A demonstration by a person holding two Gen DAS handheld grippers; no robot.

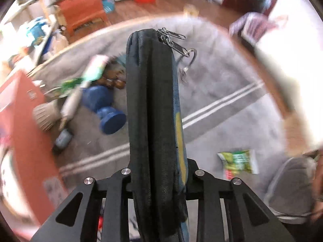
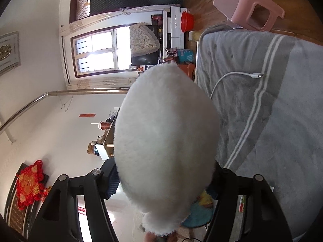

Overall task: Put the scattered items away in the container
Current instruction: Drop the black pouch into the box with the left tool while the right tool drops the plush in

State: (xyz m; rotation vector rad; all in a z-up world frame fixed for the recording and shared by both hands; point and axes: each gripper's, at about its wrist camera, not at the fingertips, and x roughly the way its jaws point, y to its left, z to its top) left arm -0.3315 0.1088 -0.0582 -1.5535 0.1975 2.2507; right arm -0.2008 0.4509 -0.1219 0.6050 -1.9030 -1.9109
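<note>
- Clamped edge-on in the left gripper (image 1: 159,173): a black zip pouch (image 1: 151,121), jaws drawn nearly together on its flattened body, zipper pulls (image 1: 175,40) dangling at the far end. Likely gripped by the narrow edge so it hangs straight for a drop into the container.
- Below the pouch, on a grey striped blanket (image 1: 232,121): a blue dumbbell (image 1: 105,109), a green snack packet (image 1: 238,163), a white tube (image 1: 74,98) and other blurred clutter, all yet to be cleared.
- At left, a red box (image 1: 22,121), possibly the container; too blurred to confirm.
- Held in the right gripper (image 2: 165,173): a white fluffy plush (image 2: 165,133), jaws fairly wide and pressing its sides, pointed level beside the blanket. Probably parked there, awaiting its turn.
- Elsewhere on the blanket: a white charging cable (image 2: 232,76), apart from both tools.
- Pink stool (image 2: 248,8) on the wooden floor beyond.
</note>
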